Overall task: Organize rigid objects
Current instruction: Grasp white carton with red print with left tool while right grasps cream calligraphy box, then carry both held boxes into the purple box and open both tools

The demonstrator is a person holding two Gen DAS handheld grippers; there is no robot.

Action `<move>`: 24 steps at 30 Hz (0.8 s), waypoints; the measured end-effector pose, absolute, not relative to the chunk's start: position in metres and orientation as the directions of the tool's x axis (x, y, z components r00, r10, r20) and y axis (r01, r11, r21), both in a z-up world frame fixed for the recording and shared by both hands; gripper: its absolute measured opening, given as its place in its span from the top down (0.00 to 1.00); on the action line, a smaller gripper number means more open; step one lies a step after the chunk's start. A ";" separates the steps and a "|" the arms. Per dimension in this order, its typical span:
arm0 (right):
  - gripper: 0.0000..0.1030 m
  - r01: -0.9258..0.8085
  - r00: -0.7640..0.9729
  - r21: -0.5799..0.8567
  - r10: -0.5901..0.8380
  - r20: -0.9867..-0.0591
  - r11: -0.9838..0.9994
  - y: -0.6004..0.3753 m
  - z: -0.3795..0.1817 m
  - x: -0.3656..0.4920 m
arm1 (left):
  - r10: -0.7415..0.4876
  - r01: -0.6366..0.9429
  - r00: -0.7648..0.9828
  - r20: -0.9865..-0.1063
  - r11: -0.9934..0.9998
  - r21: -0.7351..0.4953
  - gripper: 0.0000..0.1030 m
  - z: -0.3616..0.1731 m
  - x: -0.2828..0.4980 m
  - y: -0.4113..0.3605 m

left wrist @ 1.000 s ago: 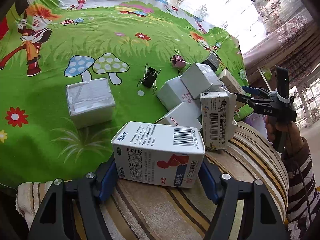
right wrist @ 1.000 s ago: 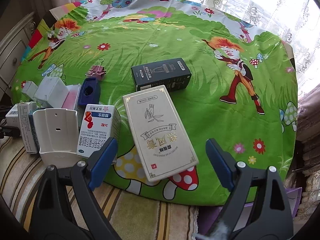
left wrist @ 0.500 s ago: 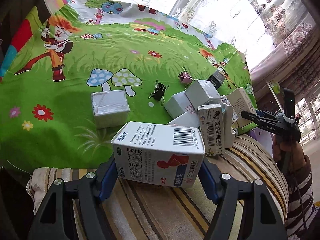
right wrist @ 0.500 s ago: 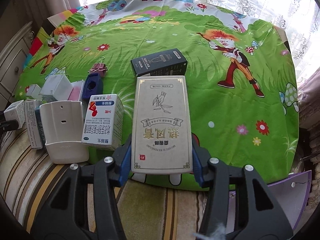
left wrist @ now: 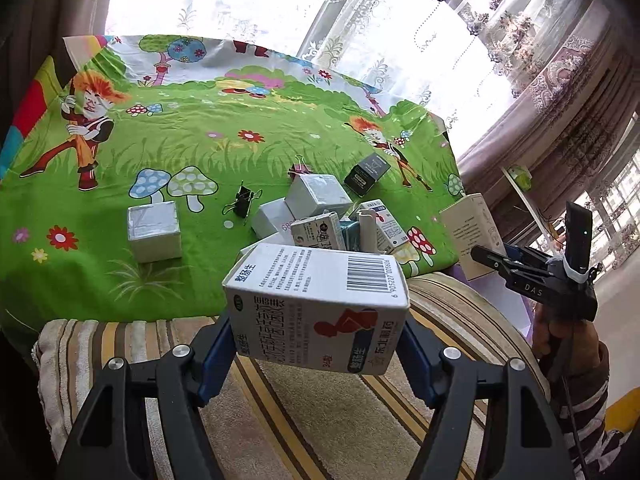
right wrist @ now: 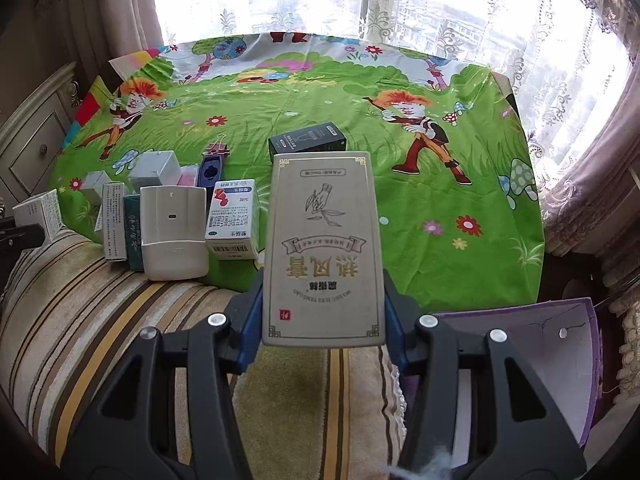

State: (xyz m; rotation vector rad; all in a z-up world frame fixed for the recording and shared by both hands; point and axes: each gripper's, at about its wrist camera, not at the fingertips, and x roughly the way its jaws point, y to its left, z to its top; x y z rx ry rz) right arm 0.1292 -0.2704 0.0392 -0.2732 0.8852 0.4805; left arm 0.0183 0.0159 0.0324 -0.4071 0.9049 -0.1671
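My left gripper (left wrist: 316,344) is shut on a white medicine box with a barcode (left wrist: 316,300), lifted above the striped cushion (left wrist: 280,412). My right gripper (right wrist: 322,330) is shut on a flat beige box with Chinese lettering (right wrist: 324,248), held up over the near edge of the green cartoon cloth (right wrist: 420,184). In the left wrist view that beige box (left wrist: 470,232) and the right gripper (left wrist: 532,276) show at the right, with a hand in a striped sleeve (left wrist: 576,360) below. A cluster of small boxes (left wrist: 320,216) stays on the cloth.
On the cloth lie a black box (right wrist: 307,140), a white plastic holder (right wrist: 173,236), a red-and-white medicine box (right wrist: 232,220), a taped white cube (left wrist: 154,232), a black binder clip (left wrist: 242,204) and a pink one (right wrist: 219,148). A purple carton (right wrist: 520,364) stands at the right.
The right gripper closed on the beige box and lifted it off the cloth toward me. The left gripper rose and drew back with its medicine box, so the cloth looks farther away.
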 end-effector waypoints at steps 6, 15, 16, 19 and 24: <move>0.47 -0.475 0.568 -0.044 0.268 -0.778 0.879 -0.286 0.043 0.109 | -0.344 0.031 0.594 -0.727 0.913 -0.407 0.30 0.037 0.022 -0.014; 0.47 -0.410 0.619 -0.047 0.240 -0.748 0.911 -0.313 0.055 0.088 | -0.385 0.098 0.571 -0.725 0.909 -0.406 0.30 0.045 0.028 -0.059; 0.47 -0.403 0.626 -0.053 0.233 -0.744 0.914 -0.316 0.056 0.087 | -0.389 0.107 0.568 -0.725 0.909 -0.404 0.30 0.046 0.029 -0.064; 0.47 -0.381 0.637 -0.055 0.219 -0.739 0.923 -0.327 0.057 0.083 | -0.404 0.137 0.552 -0.729 0.907 -0.399 0.30 0.048 0.034 -0.083; 0.47 -0.336 0.660 -0.061 0.188 -0.727 0.940 -0.346 0.059 0.076 | -0.430 0.189 0.526 -0.734 0.900 -0.392 0.30 0.051 0.043 -0.114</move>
